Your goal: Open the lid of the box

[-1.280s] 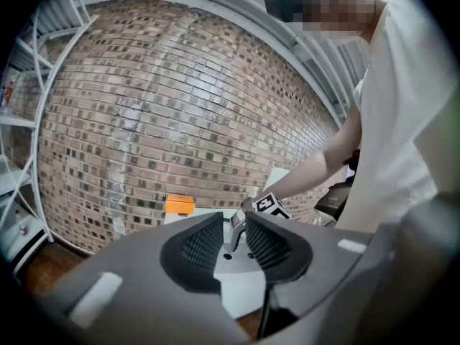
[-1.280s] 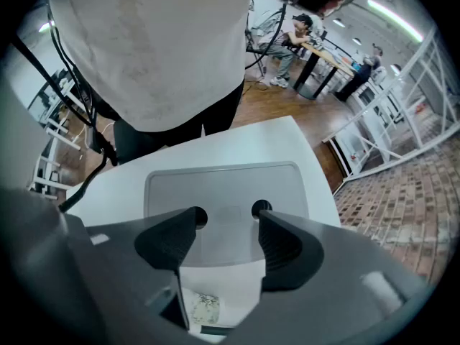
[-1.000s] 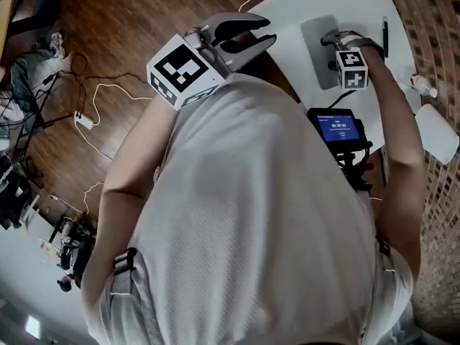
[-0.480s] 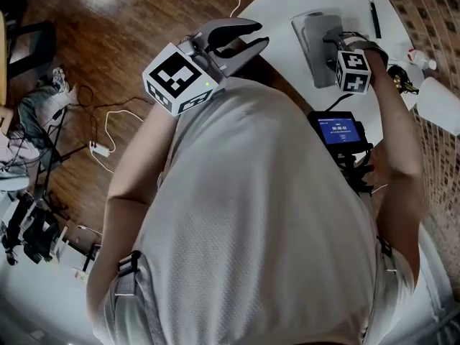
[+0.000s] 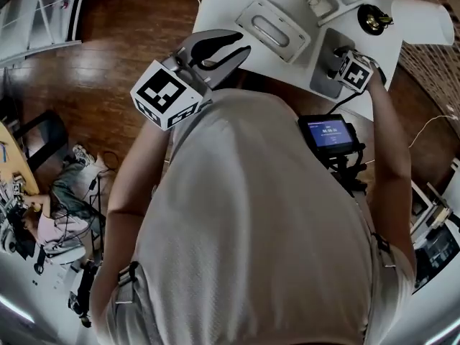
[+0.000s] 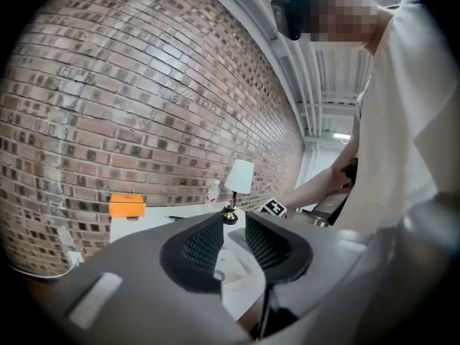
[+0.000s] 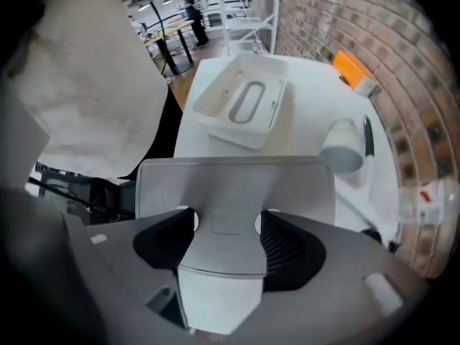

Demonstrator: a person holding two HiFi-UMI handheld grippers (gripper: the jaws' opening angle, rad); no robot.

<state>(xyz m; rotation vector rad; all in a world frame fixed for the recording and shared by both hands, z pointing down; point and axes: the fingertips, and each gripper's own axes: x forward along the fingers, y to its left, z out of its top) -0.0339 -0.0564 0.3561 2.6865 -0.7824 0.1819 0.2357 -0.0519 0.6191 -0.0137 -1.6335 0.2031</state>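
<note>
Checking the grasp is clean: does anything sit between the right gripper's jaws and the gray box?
Nothing visible does. The right gripper grips the gray box directly by its narrow part; the white box lies beyond, apart.

We count two grippers (left gripper (image 6: 231, 225), right gripper (image 7: 226, 225)), one grey box (image 7: 237, 182), one white tray (image 7: 244, 106), one lamp (image 6: 239, 178) and one pen (image 7: 368, 136).

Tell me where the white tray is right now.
Head view: the white tray lies on the table, just left of the grey box at the right tool; the right gripper view shows it ahead, beyond that box.
</note>
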